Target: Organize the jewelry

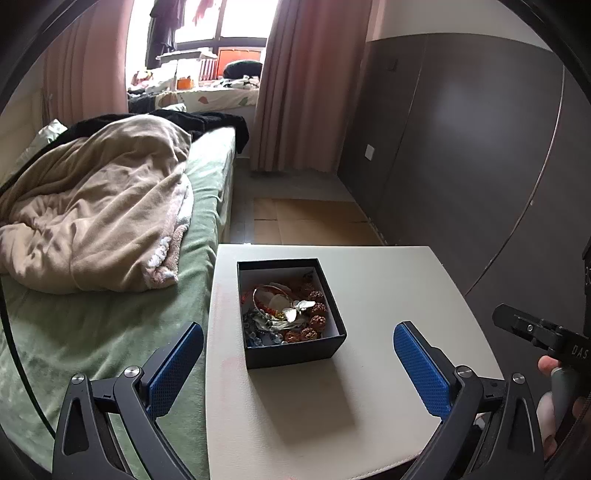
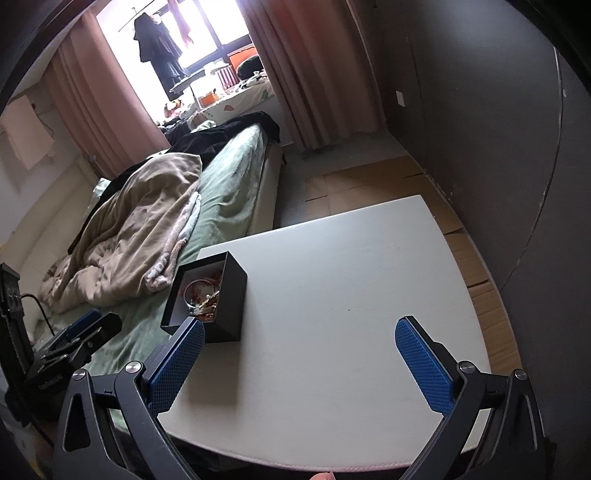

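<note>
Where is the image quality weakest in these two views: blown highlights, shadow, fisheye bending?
Left wrist view: window blown out; black box casts a soft shadow toward the camera; table edges bow. Right wrist view: window overexposed, horizon tilted, jewelry small and partly shaded inside the box.

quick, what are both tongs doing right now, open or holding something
Left tongs: open, holding nothing, hovering near the black jewelry box.
Right tongs: open, holding nothing, over the white table.

the jewelry box (image 1: 291, 347) is black outside, white inside. blue textured fingers (image 1: 421, 369), white desk (image 1: 388, 295), green bed sheet (image 1: 92, 332), beige blanket (image 1: 99, 206).
</note>
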Demonstrator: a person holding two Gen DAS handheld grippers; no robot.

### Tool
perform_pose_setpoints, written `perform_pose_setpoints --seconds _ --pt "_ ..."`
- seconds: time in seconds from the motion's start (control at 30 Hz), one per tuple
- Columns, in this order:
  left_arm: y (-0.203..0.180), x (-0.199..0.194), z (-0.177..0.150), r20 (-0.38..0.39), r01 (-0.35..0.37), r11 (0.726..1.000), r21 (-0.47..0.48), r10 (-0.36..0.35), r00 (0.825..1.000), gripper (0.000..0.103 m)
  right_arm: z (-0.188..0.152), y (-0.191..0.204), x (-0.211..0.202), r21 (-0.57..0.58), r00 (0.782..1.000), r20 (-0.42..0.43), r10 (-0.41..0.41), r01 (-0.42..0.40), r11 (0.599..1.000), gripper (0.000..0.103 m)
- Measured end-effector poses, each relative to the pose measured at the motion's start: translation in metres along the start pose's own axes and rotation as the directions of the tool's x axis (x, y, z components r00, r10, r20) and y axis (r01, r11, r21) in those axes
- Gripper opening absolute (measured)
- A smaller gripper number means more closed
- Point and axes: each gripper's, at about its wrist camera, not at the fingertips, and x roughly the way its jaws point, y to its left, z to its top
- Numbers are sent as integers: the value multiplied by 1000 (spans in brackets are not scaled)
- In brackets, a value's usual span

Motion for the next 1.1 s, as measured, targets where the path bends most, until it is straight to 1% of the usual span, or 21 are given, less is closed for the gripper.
perform_pose_setpoints --seconds 1.1 --pt "-2 0 1 3 -10 1000 13 10 1000 103 2 3 0 -3 1000 -2 -2 2 1000 103"
